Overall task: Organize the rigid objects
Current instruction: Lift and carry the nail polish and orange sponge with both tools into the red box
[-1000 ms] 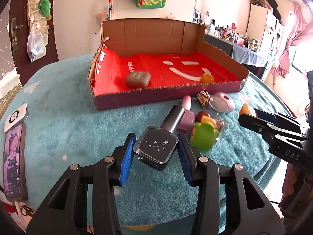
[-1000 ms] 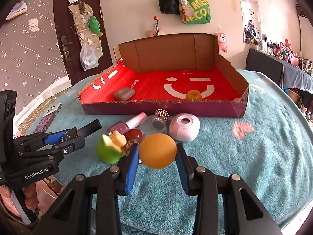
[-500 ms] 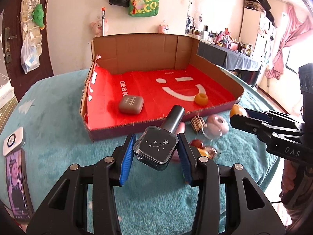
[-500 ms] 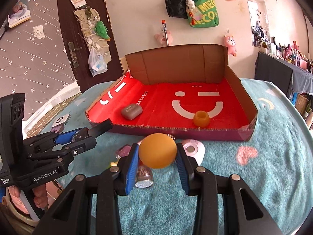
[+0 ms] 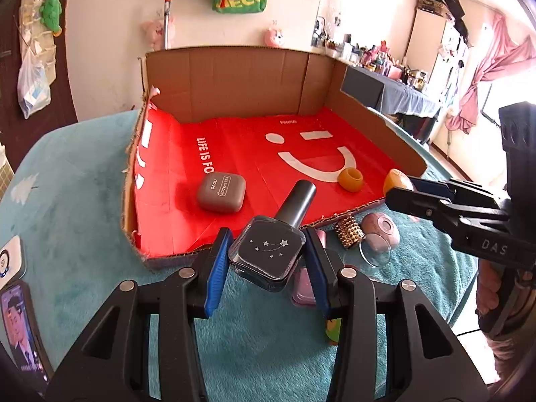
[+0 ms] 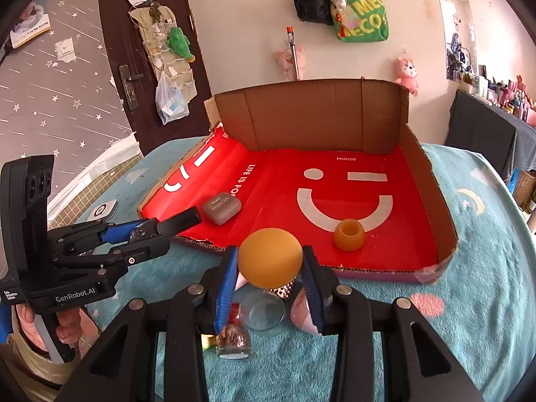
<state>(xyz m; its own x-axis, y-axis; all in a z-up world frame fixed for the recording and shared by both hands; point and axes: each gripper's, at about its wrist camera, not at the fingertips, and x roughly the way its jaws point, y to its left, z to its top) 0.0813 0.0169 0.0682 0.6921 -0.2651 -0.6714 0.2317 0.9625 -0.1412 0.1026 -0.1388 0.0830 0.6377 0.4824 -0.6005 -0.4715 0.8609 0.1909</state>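
Observation:
My left gripper (image 5: pixel 268 261) is shut on a dark square nail polish bottle (image 5: pixel 268 254) with a black cap, held above the front wall of the red-lined cardboard box (image 5: pixel 234 100). My right gripper (image 6: pixel 269 268) is shut on an orange ball (image 6: pixel 269 258), held above the front wall of the same box (image 6: pixel 432 181). In the box lie a grey eye-shadow case (image 5: pixel 221 191) and an orange cup-shaped piece (image 5: pixel 350 179). The right gripper also shows in the left wrist view (image 5: pixel 402 189), the left gripper in the right wrist view (image 6: pixel 144 231).
Loose items lie on the teal cloth before the box: a studded gold piece (image 5: pixel 348 236), a pink round case (image 5: pixel 382 231), a clear lid (image 6: pixel 263 310), a glitter jar (image 6: pixel 234 338). A phone (image 5: pixel 20 325) lies at the left edge.
Both grippers have moved forward and up toward the box with their objects held. The loose items have slid under and behind the fingers.

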